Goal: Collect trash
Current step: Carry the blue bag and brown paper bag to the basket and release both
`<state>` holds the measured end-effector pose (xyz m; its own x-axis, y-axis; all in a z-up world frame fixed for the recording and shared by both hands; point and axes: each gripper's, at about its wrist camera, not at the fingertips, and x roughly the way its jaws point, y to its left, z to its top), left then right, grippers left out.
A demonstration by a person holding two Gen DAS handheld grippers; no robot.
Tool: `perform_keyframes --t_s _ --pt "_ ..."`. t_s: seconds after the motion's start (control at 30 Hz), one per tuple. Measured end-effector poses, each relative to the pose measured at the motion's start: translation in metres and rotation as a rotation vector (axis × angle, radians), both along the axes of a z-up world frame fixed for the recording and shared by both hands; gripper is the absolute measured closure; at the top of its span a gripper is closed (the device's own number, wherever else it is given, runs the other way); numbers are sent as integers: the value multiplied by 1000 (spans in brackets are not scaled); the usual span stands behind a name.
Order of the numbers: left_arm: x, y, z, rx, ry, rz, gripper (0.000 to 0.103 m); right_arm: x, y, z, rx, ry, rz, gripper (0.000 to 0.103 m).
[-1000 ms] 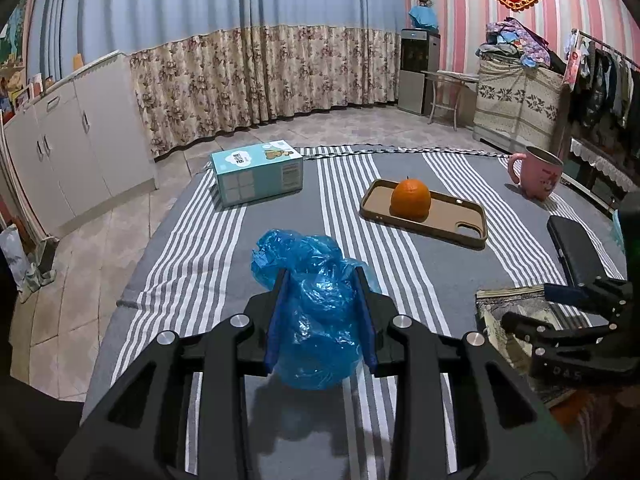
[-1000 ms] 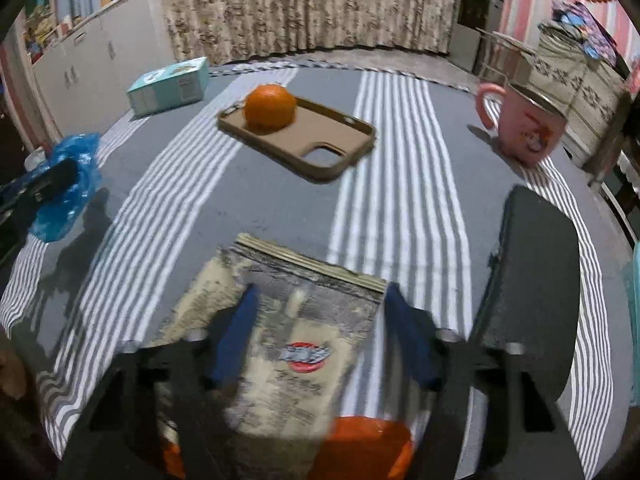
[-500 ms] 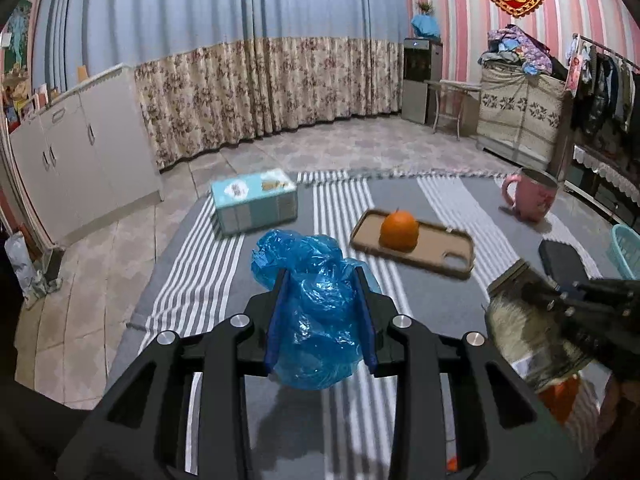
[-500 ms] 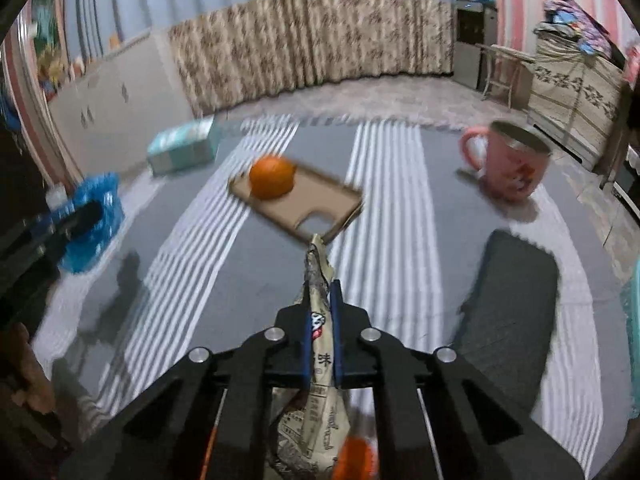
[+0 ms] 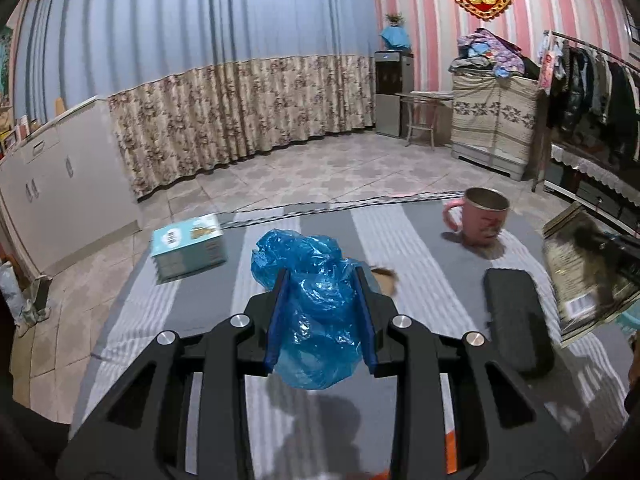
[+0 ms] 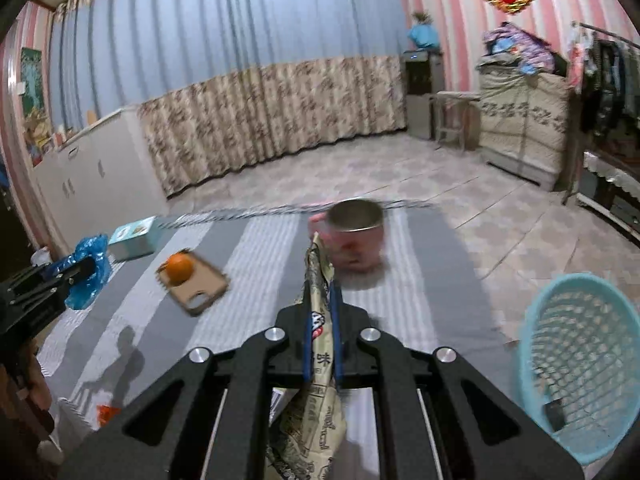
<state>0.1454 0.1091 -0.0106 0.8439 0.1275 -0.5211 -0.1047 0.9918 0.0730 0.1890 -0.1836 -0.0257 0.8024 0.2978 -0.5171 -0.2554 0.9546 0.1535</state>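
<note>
My left gripper (image 5: 320, 312) is shut on a crumpled blue plastic bag (image 5: 316, 320) and holds it above the striped table. The bag also shows in the right wrist view (image 6: 86, 270) at the far left. My right gripper (image 6: 321, 330) is shut on a flat printed snack wrapper (image 6: 316, 360), held on edge above the table; the wrapper shows in the left wrist view (image 5: 588, 276) at the right edge. A light blue mesh basket (image 6: 576, 364) stands low at the right, beside the table.
On the grey striped cloth (image 5: 420, 248) are a pink mug (image 5: 480, 220), a black case (image 5: 516, 320), a teal box (image 5: 188, 246), and a brown phone case (image 6: 200, 288) with an orange (image 6: 180, 266) on it. Something orange (image 6: 106, 414) lies at the near left edge.
Both grippers have risen and swung to the right with their loads. The basket has come into the right wrist view, and the mug is now straight ahead of the right gripper.
</note>
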Motion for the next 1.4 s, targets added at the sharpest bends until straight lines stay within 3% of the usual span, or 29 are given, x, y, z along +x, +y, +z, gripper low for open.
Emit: perform_keyframes --t_s 0.13,0.43,0.57,0.87,1.13,1.23,1.27,1.3,1.4 --pt "11 -33 -1 -17 -12 -37 73 -2 -60 0 17 -26 -78 95" --pt "34 -156 -1 -24 -38 -203 73 -2 -176 -7 0 -65 -260 95" --pt "45 -209 1 -98 -37 -291 73 -3 -204 -10 -13 -70 -296 95" --pt "48 -308 -14 -143 -11 -474 73 -12 -261 -23 2 -69 -408 95" --pt "58 -372 -36 -121 64 -585 72 -19 -288 -34 54 -64 -473 95" --pt "62 -379 -36 -99 67 -585 60 -16 -287 -39 49 -57 -469 95" --pt "65 -379 -35 -94 70 -582 45 -14 -285 -40 46 -55 -468 95" --pt "67 -378 -34 -96 65 -574 37 -12 -283 -41 40 -53 -468 95" --pt "73 -371 -28 -106 56 -558 33 -9 -278 -42 38 -46 -463 95"
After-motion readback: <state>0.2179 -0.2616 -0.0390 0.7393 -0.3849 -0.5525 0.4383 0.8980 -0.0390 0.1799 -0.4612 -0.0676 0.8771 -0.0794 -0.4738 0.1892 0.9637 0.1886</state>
